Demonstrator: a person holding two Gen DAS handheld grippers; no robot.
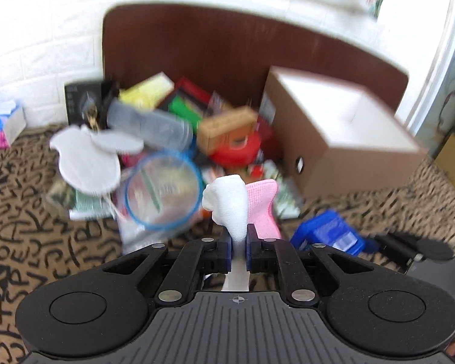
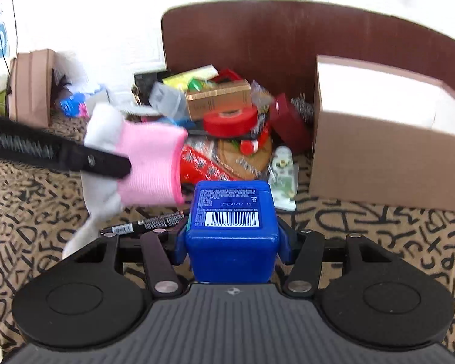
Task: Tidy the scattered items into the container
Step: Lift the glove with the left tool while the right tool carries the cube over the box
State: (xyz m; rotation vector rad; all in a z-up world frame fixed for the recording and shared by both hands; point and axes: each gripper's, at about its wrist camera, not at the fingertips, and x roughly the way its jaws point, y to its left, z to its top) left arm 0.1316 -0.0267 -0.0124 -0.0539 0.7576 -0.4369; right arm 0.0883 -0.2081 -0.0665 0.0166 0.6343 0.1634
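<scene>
Beside the open cardboard box [image 2: 379,163], right claw [image 2: 232,242] clenched on blue container [image 2: 232,227], left claw [image 1: 239,242] pinching sock [image 1: 227,206].

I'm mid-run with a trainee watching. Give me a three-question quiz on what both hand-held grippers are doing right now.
1. True or false: the left hand-held gripper is shut on a white and pink sock.
2. Multiple choice: the right hand-held gripper holds a) a red tape roll, b) a blue box, c) a black pen.
3. Fill in: the open cardboard box sits to the ____ of the clutter pile in both views.

Key: 1 true. 2 b, the blue box with a barcode label. 3 right.
</scene>
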